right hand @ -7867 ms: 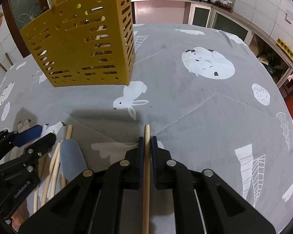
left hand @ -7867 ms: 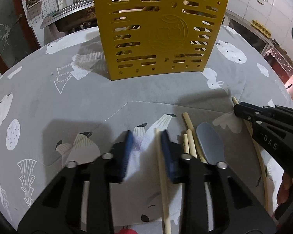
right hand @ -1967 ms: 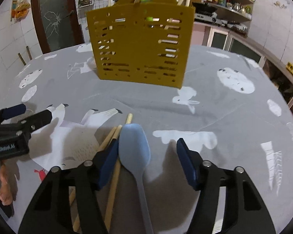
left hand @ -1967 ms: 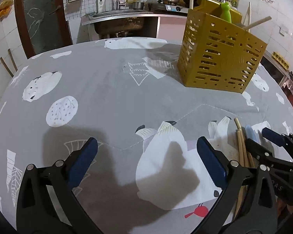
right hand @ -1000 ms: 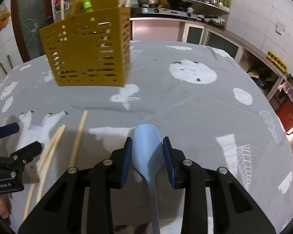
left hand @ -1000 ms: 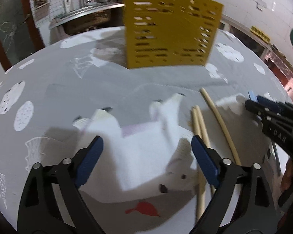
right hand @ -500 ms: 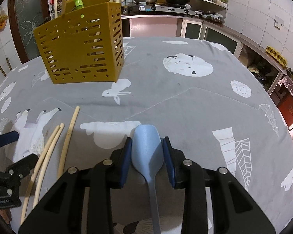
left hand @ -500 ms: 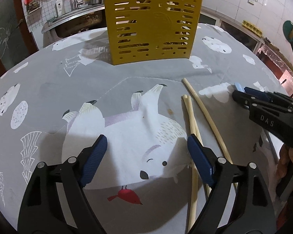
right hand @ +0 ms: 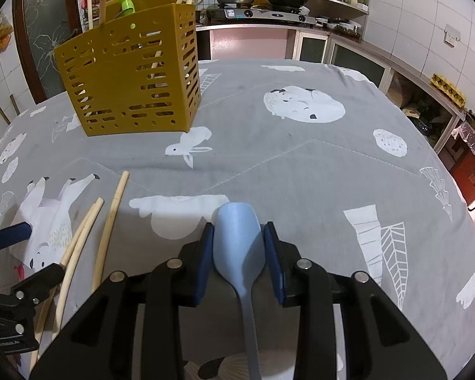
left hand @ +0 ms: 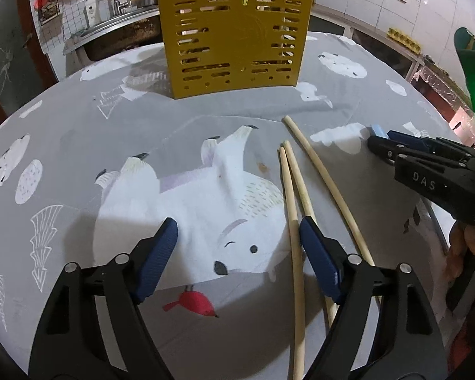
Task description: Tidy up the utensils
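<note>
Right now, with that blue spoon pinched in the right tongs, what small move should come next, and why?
Probably lift the blue spoon clear of the tablecloth and carry it toward the yellow basket. The right tongs already grip its bowl on both sides, and the basket, which holds other utensils, stands ahead to the left. The left tongs are open over the chopsticks.

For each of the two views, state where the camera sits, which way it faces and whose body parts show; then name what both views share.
Left wrist: sits behind the open left gripper, looks across the grey cloth at the yellow holder; the right gripper and hand show at right.
Right wrist: sits behind the right gripper clamping the blue spoon, faces the kitchen counter; the left gripper shows at lower left.
Shared: holder, three wooden sticks, cloth.
</note>
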Action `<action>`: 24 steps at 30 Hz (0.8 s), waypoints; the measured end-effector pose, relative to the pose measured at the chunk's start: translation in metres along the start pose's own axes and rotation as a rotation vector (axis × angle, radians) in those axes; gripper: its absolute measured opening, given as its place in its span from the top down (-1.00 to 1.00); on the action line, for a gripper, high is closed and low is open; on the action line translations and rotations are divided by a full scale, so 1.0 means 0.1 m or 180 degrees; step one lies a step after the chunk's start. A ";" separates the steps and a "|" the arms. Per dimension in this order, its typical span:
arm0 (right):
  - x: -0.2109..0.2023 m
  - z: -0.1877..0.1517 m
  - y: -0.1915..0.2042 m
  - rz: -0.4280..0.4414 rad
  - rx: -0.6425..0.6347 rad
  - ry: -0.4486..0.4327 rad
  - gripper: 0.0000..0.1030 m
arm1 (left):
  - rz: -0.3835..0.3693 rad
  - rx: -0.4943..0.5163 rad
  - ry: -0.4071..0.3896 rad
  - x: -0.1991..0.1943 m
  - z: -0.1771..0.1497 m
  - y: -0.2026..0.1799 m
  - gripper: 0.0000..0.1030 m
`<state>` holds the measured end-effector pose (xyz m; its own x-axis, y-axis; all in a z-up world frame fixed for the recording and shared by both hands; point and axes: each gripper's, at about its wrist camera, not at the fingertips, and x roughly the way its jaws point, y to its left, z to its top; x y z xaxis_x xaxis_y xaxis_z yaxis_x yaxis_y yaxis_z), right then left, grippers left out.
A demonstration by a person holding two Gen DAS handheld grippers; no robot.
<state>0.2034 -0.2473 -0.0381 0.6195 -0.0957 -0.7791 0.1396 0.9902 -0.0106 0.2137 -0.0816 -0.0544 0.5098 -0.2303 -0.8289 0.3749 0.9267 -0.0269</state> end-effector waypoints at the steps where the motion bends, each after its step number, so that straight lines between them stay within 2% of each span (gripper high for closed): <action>1: 0.00 0.00 0.00 -0.0003 -0.0001 0.0000 0.37 | 0.0030 0.0031 0.0006 0.02 0.02 -0.03 -0.45; 6: 0.00 0.01 0.00 -0.0013 0.0008 0.0029 0.36 | 0.0065 0.0057 0.0085 0.13 0.16 -0.14 -0.28; 9: 0.02 0.02 0.00 -0.0018 -0.0002 0.0066 0.36 | 0.0070 0.0038 0.0125 0.19 0.28 -0.18 -0.08; 11: 0.03 0.03 0.00 -0.0020 0.0002 0.0101 0.36 | 0.0085 0.0019 0.0149 0.24 0.35 -0.18 0.17; 19: 0.09 0.14 0.01 -0.0028 -0.0005 0.0319 0.36 | 0.0019 -0.0132 0.0225 0.24 0.40 -0.10 0.64; 22: 0.08 0.15 0.01 -0.0002 0.0041 0.0338 0.37 | -0.0015 -0.0159 0.0228 0.24 0.41 -0.10 0.81; 24: 0.05 0.13 -0.01 0.0034 0.0116 0.0293 0.37 | -0.0047 -0.0175 0.0210 0.24 0.41 -0.09 0.85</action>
<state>0.2161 -0.2503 -0.0336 0.5478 -0.0738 -0.8334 0.1626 0.9865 0.0195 0.2542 -0.1077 -0.0514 0.4519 -0.2256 -0.8631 0.3381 0.9386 -0.0683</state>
